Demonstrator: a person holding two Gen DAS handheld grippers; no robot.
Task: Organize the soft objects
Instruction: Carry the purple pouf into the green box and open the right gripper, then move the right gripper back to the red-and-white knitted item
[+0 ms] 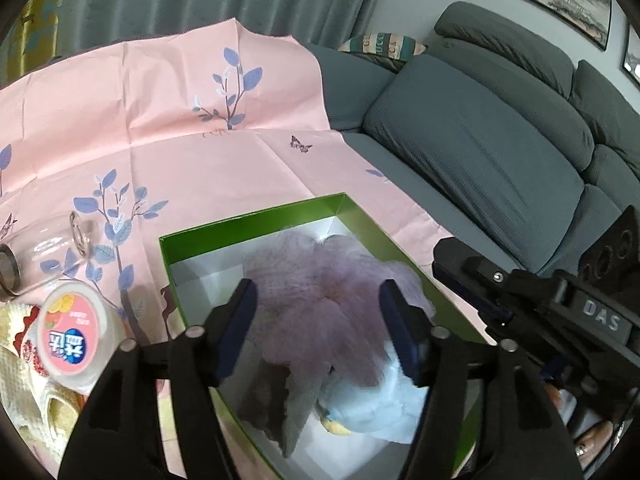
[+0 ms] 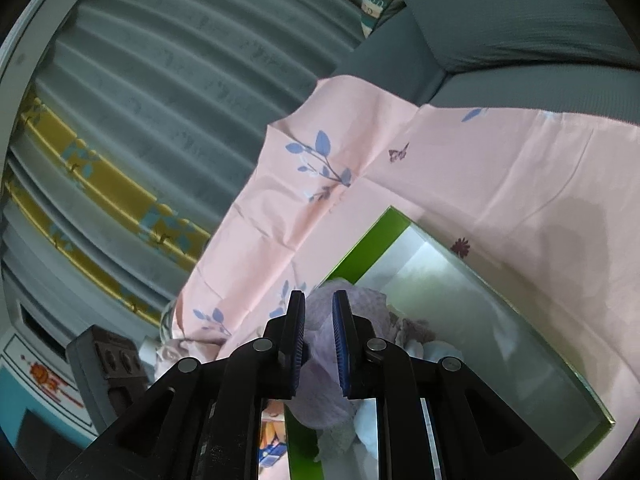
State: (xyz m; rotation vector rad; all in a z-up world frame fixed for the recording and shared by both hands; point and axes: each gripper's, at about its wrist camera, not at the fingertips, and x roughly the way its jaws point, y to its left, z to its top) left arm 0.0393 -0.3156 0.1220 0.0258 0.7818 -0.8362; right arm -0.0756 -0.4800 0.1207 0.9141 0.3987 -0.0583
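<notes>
Purple plush (image 2: pixel 320 376) is clamped in the right gripper (image 2: pixel 319 344), at the green box's (image 1: pixel 256 220) near wall. Left gripper (image 1: pixel 316 320) hangs over the box, fingers apart, empty. Plush fills the box, pale blue toy (image 1: pixel 372 408) beside it. Box sits on pink cloth (image 1: pixel 160 128); tape roll (image 1: pixel 76 336) just left of it.
</notes>
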